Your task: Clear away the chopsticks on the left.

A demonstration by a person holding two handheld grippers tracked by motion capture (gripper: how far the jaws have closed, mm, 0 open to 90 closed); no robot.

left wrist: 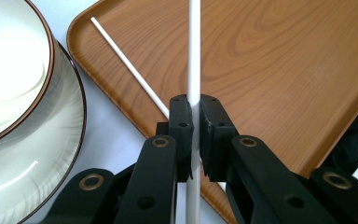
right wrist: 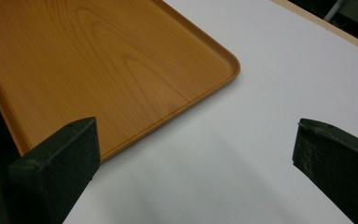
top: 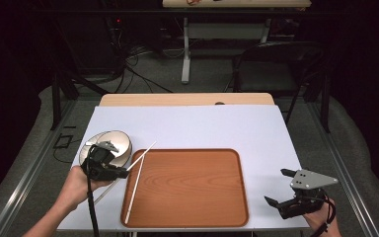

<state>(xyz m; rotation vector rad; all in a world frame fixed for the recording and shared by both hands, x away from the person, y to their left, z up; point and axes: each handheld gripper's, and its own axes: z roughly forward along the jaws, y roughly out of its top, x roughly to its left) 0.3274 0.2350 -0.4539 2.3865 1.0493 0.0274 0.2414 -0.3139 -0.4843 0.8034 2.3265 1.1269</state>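
Pinching one white stick [left wrist: 194,70] between its jaws, the left tool [left wrist: 194,135] holds it over the tray [top: 192,182] edge; a second stick [left wrist: 130,70] lies slanted across the tray rim just beside it. Right tool [top: 288,190] hovers wide open over the white counter [top: 202,126]. Bowls [top: 113,143] sit left. Dark room behind; the held stick's lower end is cut off.

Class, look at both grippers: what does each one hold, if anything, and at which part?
The left gripper is shut on a white chopstick, gripped partway along its shaft. The right gripper is open and holds nothing.
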